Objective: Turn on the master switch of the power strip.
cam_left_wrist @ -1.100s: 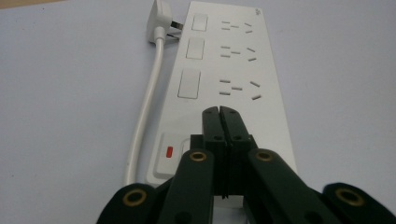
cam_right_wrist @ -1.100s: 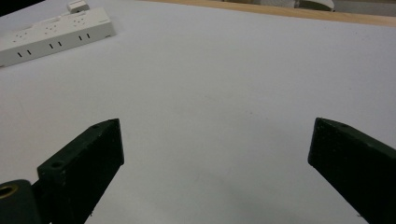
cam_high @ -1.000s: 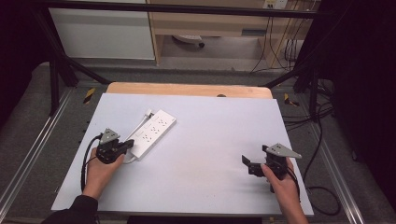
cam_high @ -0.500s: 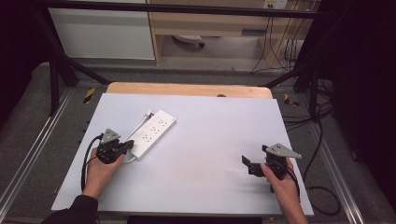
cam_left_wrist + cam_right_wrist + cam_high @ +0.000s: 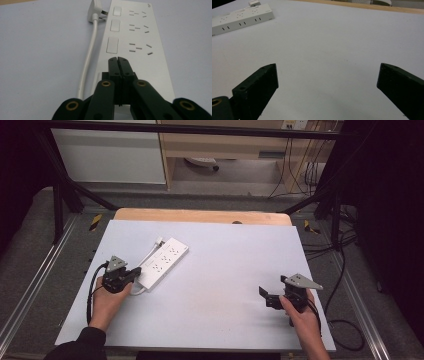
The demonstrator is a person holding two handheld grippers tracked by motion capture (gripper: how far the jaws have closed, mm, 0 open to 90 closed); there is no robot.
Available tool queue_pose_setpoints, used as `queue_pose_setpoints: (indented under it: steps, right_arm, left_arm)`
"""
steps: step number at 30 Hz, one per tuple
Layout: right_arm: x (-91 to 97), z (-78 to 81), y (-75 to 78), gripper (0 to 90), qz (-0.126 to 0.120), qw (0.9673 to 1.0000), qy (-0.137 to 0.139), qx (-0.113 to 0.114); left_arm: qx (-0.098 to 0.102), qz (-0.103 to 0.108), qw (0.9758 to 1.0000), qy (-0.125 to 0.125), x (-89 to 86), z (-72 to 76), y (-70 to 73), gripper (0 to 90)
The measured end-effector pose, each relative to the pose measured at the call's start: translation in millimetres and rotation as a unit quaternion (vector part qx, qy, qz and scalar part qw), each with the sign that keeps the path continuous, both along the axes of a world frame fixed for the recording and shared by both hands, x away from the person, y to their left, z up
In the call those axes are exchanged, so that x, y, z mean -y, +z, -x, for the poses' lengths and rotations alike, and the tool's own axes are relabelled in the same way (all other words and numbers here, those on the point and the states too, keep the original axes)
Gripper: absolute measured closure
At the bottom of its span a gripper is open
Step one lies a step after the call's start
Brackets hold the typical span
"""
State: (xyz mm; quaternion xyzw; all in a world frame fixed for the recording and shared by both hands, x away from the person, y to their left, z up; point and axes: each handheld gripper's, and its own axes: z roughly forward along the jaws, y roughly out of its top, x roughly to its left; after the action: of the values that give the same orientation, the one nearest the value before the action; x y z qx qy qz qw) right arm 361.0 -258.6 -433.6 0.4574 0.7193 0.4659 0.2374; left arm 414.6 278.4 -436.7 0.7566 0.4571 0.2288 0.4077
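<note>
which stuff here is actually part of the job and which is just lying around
In play:
- power strip with its white cable and plug
- left tool, shut, over the strip's near end
- right tool, open, over bare table

Lying about:
- nothing else on the table

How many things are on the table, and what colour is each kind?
White power strip: 1
White plug on its cord: 1
Black grippers, left gripper and right gripper: 2
Total: 4
</note>
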Motion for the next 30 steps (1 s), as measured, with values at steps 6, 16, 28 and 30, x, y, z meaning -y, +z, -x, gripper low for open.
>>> queue_pose_setpoints:
  steps: [6, 16, 28, 30]
  right_arm:
    - [0.6, -0.2, -0.1, 4.0, -0.001, 1.0, -0.001, 0.0]
    - [0.5, -0.1, -0.2, 4.0, -0.001, 1.0, -0.001, -0.001]
    - [0.2, -0.5, -1.1, 4.0, -0.002, 1.0, -0.001, -0.002]
    - [0.3, -0.5, -1.1, 4.0, -0.002, 1.0, -0.001, -0.003]
  left_arm:
    - [-0.002, -0.006, 1.0, -0.002, 0.0, 0.3, -0.3, 89.9]
    - [-0.004, -0.008, 1.0, -0.002, 0.3, 0.7, -1.1, 90.0]
    - [-0.004, -0.009, 1.0, -0.001, 0.6, 1.1, -1.5, 90.0]
    - [-0.004, -0.008, 1.0, -0.002, 0.5, 1.0, -1.6, 90.0]
